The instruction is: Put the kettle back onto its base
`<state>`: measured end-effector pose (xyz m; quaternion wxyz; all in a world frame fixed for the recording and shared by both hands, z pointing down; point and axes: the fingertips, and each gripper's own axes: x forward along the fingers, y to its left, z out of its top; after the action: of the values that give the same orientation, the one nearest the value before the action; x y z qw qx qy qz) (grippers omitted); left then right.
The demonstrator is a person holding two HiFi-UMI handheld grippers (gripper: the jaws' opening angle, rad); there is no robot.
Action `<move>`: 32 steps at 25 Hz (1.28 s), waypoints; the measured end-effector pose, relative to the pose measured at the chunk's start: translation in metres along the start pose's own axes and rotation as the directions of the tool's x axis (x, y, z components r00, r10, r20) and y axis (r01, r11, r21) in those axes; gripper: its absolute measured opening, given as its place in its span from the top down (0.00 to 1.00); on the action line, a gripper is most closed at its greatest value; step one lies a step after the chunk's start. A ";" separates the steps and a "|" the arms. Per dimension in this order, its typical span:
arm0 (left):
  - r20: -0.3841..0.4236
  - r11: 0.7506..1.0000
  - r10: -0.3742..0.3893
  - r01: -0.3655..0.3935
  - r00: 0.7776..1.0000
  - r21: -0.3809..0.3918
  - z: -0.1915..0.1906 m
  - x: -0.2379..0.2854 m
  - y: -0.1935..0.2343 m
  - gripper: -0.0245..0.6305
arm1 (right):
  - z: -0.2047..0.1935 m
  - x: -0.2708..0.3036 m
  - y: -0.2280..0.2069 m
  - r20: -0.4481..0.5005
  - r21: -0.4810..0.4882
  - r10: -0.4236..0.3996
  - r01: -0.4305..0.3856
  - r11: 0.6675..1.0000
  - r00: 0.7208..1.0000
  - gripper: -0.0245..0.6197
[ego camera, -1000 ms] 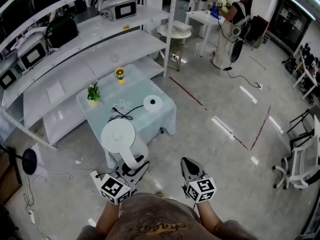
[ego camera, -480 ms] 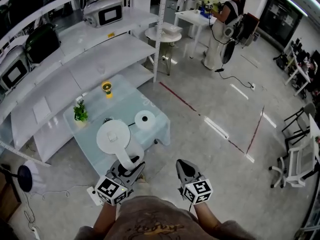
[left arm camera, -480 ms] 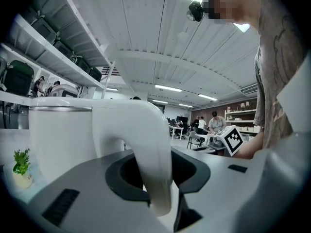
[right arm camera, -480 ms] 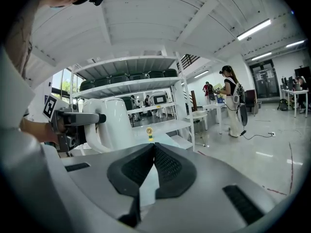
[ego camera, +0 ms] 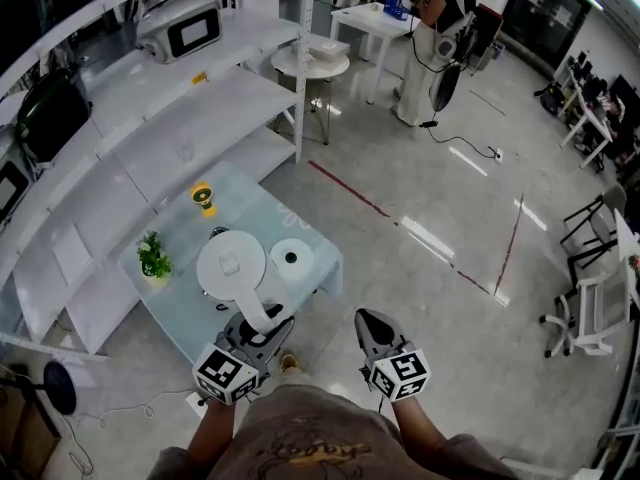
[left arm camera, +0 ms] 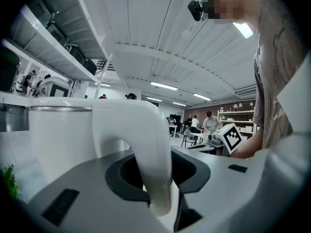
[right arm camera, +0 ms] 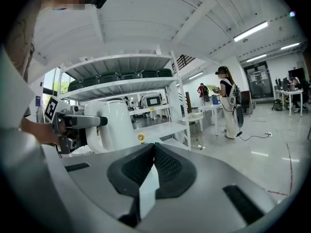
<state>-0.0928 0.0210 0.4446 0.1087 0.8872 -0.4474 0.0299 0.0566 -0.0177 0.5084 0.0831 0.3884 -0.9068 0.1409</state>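
The white kettle (ego camera: 232, 265) hangs over the pale blue table (ego camera: 180, 313), carried by its curved handle (left arm camera: 143, 144). My left gripper (ego camera: 262, 322) is shut on that handle, its jaws round it from both sides. Just right of the kettle, the round white base (ego camera: 291, 257) with a dark centre lies on the table. My right gripper (ego camera: 368, 321) hovers over the floor, right of the table, shut, with nothing between its pads (right arm camera: 165, 165). The right gripper view shows the kettle (right arm camera: 112, 125) to the left in the left gripper (right arm camera: 73, 123).
A small potted plant (ego camera: 153, 258) and a yellow object (ego camera: 203, 197) stand on the table's far side. White shelving (ego camera: 150, 118) with appliances runs behind. A person (ego camera: 440, 23) stands at a far table. A chair (ego camera: 590, 308) is at the right, a fan (ego camera: 58, 388) at the lower left.
Both grippers have been carried forward towards the table. The kettle, still held, now sits over the table beside the base, which has come closer.
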 end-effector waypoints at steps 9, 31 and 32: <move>-0.016 0.998 -0.069 0.069 0.998 0.012 0.004 0.030 0.043 0.77 | 0.009 0.023 -0.017 0.005 0.027 -0.104 0.104 0.994 0.995 0.97; -0.063 0.996 -0.055 0.059 0.996 0.059 -0.046 0.119 0.086 0.77 | 0.008 0.029 -0.077 -0.026 0.048 -0.161 0.162 0.986 0.987 0.97; -0.065 0.997 -0.057 0.061 0.996 0.056 -0.050 0.123 0.088 0.77 | 0.007 0.029 -0.080 -0.030 0.050 -0.166 0.168 0.985 0.986 0.97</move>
<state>-0.0871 -0.1159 0.5265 0.0977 0.9014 -0.4163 0.0677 0.0946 -0.0920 0.5245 0.0962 0.4633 -0.8659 0.1620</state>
